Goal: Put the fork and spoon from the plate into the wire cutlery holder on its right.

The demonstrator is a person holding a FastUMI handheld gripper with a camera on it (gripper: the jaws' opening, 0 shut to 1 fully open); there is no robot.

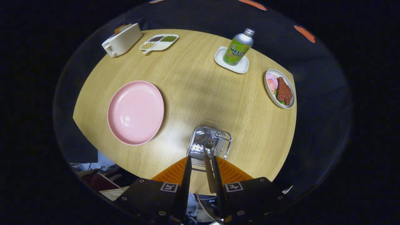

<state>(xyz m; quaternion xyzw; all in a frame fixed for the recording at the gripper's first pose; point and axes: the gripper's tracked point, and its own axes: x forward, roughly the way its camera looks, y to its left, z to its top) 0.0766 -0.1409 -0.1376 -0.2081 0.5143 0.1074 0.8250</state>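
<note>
One spoon (207,147) pinched in claw (202,168) over wire holder (210,146); pink plate (136,112) bare nearby.

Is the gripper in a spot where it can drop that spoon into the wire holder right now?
Probably yes. The gripper is shut on the spoon, whose bowl hangs over the open top of the wire cutlery holder just ahead of the fingers, with nothing between them.

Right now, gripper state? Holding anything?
Gripper: appears shut on the spoon, its bowl over the wire cutlery holder; fork cannot be told apart.
</note>
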